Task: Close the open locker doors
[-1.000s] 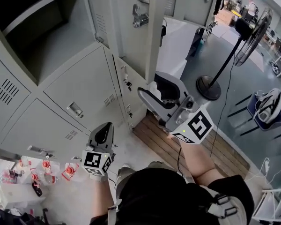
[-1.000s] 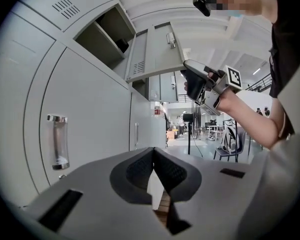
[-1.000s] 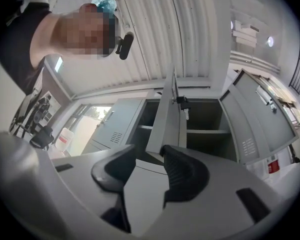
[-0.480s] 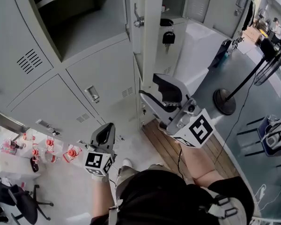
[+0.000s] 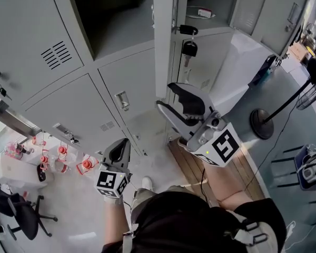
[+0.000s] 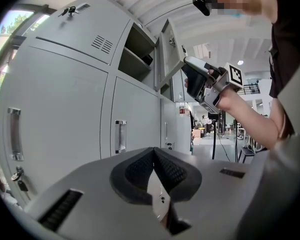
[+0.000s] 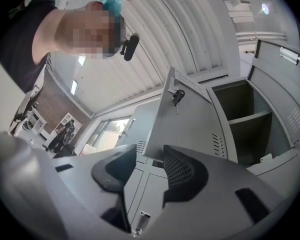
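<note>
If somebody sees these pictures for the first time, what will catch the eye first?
First, the open grey metal locker door, standing out edge-on at the top middle of the head view, with a black padlock hanging on its right. Just below, the right gripper is raised toward that door, jaws apart, nothing between them. The left gripper hangs lower left, shut and empty.

Right tool [image 5: 166, 95], jaws apart, hovers beside the open grey metal locker door [image 5: 163, 36] at frame centre; left tool [image 5: 119, 144] lower left.
</note>
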Tool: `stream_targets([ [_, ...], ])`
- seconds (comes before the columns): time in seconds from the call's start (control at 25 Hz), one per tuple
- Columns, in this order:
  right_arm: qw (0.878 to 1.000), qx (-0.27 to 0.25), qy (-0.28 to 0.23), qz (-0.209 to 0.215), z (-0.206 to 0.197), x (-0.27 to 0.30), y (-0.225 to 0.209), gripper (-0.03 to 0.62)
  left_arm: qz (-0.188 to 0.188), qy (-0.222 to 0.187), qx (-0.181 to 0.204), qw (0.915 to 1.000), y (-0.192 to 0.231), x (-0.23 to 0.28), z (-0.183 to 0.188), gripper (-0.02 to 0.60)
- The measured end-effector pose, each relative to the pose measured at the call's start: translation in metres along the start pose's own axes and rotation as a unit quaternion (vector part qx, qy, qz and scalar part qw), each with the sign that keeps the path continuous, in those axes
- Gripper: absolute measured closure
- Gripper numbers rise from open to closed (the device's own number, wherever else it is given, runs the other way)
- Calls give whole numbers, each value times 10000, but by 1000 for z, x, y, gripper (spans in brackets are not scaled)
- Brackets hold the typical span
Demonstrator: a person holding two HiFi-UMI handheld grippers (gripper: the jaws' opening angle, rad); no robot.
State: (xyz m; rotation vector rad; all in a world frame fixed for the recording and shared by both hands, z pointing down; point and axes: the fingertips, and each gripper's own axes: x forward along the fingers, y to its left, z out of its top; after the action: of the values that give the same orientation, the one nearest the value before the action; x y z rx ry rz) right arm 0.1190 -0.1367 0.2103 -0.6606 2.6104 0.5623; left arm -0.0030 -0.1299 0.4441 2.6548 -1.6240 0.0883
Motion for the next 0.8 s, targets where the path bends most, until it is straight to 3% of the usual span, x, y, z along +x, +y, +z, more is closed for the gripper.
stream_targets([
  [0.8, 9993, 156, -11, 346, -36, 80, 9, 431, 465, -34, -35, 9989, 75, -16, 1, 572],
])
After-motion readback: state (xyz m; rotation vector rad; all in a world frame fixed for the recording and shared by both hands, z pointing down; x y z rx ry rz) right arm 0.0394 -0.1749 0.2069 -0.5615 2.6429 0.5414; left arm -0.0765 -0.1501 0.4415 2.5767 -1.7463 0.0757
